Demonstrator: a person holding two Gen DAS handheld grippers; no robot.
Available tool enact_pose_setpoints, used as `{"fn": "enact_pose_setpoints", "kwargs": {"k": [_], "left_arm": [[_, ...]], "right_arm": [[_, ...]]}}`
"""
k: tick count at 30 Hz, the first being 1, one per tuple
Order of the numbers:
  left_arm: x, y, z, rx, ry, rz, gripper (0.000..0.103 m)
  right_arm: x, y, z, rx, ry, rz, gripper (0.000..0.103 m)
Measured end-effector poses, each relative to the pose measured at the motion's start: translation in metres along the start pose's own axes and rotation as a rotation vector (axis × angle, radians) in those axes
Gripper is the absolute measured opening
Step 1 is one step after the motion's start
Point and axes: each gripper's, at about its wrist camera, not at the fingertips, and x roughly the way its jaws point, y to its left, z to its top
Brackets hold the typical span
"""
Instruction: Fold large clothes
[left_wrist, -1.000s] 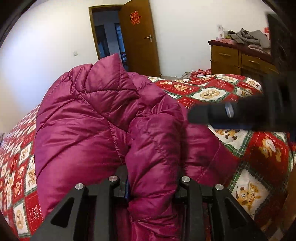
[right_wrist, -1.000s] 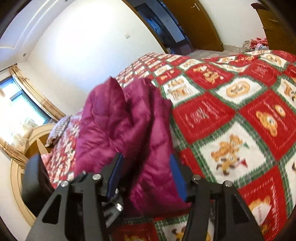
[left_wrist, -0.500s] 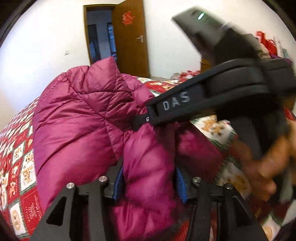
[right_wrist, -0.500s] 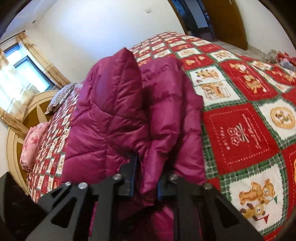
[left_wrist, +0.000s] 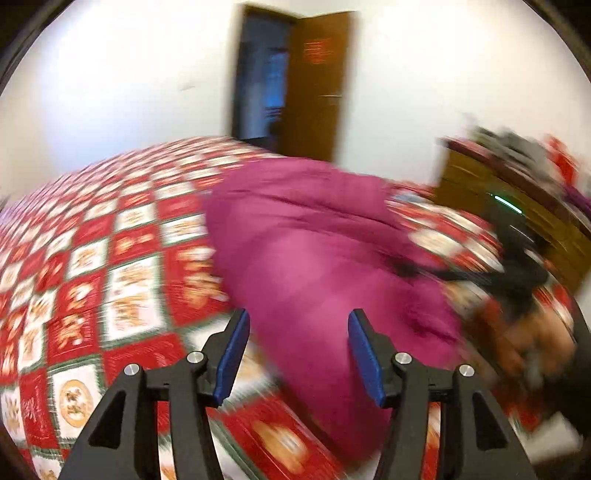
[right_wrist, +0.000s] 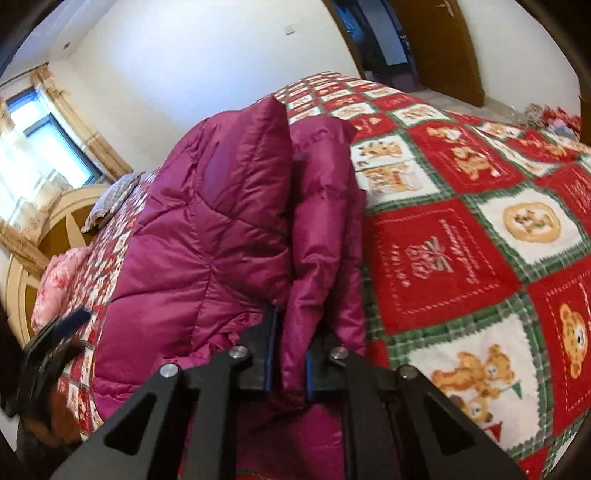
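A puffy magenta down jacket (right_wrist: 221, 240) lies bunched on a bed with a red, white and green bear-patterned bedspread (right_wrist: 480, 258). My right gripper (right_wrist: 290, 362) is shut on a thick fold of the jacket at its near edge. In the blurred left wrist view the jacket (left_wrist: 314, 251) lies beyond my left gripper (left_wrist: 299, 354). Its jaws are opening, and the blue pads (left_wrist: 364, 358) press on nothing. The right gripper (left_wrist: 517, 266) and the hand holding it show at that view's right edge. The left gripper (right_wrist: 48, 350) shows dimly at the right wrist view's lower left.
An open brown door (left_wrist: 317, 85) is in the far wall. A wooden dresser (left_wrist: 517, 206) with clothes piled on top stands beyond the bed at the right. A cream headboard (right_wrist: 55, 229), a pink pillow (right_wrist: 55, 280) and a curtained window (right_wrist: 37, 147) are at the far left.
The left gripper opened, let go of the jacket fold and pulled back and up. The right gripper closed on a fold of the jacket.
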Motion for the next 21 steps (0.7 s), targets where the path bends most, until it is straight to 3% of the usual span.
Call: {"fn": "enact_pose_setpoints", "kwargs": {"k": [3,5,6,10,13,18,21], "left_arm": [[0.034,0.012,0.023,-0.14,0.035,0.032,0.056],[0.052,0.003,0.032,-0.188,0.039,0.004,0.056],[0.062,-0.004,0.035,-0.188,0.041,-0.002,0.057],[0.089,-0.031,0.028,-0.096,0.078,0.156,0.062],[0.086,-0.032,0.019,-0.099,0.077,0.176,0.063],[0.085,-0.036,0.019,-0.077,0.082,0.204,0.063],[0.09,-0.037,0.02,-0.071,0.087,0.213,0.063]], "right_arm": [[-0.002,-0.005,-0.002,0.018,0.002,0.012,0.013],[0.0,-0.007,-0.003,0.036,0.006,0.018,0.013],[0.001,-0.007,-0.003,0.042,0.008,0.016,0.013],[-0.002,-0.005,0.0,0.035,0.007,-0.015,0.016],[-0.019,0.0,0.005,-0.016,-0.029,-0.08,0.026],[-0.049,0.021,0.035,-0.078,-0.166,-0.178,0.027],[-0.046,0.043,0.063,-0.137,-0.183,-0.168,0.027]]}}
